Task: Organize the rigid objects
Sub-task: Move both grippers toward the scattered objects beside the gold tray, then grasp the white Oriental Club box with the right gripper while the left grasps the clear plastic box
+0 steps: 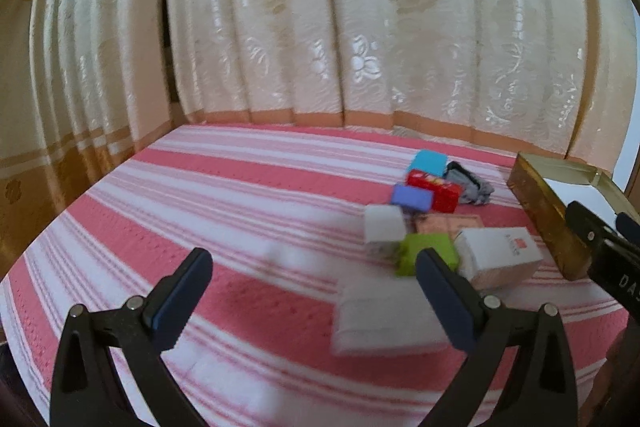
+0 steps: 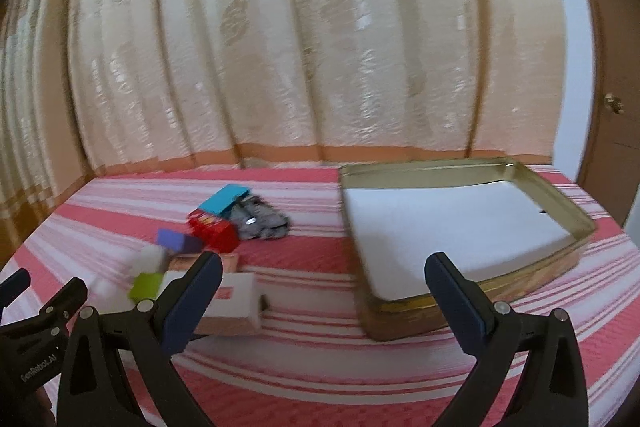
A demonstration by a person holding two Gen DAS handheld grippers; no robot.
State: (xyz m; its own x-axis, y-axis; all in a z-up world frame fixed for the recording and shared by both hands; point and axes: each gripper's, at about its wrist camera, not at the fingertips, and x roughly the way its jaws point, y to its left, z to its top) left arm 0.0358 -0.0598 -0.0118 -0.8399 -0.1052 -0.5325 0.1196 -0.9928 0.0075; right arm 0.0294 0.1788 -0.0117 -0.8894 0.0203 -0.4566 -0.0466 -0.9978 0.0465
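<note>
- Small rigid boxes, among them a green block (image 1: 430,251), a red carton (image 1: 434,189) and a purple block (image 1: 412,198), lie clustered left of the shallow gold tin tray (image 2: 560,205) on the pink-striped bedspread (image 1: 240,195).
- Left gripper (image 1: 316,301): jaws spread, holding nothing, near the green block.
- Right gripper (image 2: 326,301): jaws spread, holding nothing, before the tray.

Blurred by motion in both views: small print and any label on the white carton (image 1: 498,257) unreadable. Flat white box (image 1: 384,319) partly masked by a left-gripper finger (image 1: 448,303), its edges smeared. Green block (image 1: 428,253) half covered by the same finger. Pinkish flat item (image 1: 446,223) mostly buried under neighbours. Grey object (image 2: 260,221) too soft to identify. Gold tray (image 2: 576,215) cut by the frame edge in the left view. Right gripper (image 1: 600,227) only partly in frame there.
</note>
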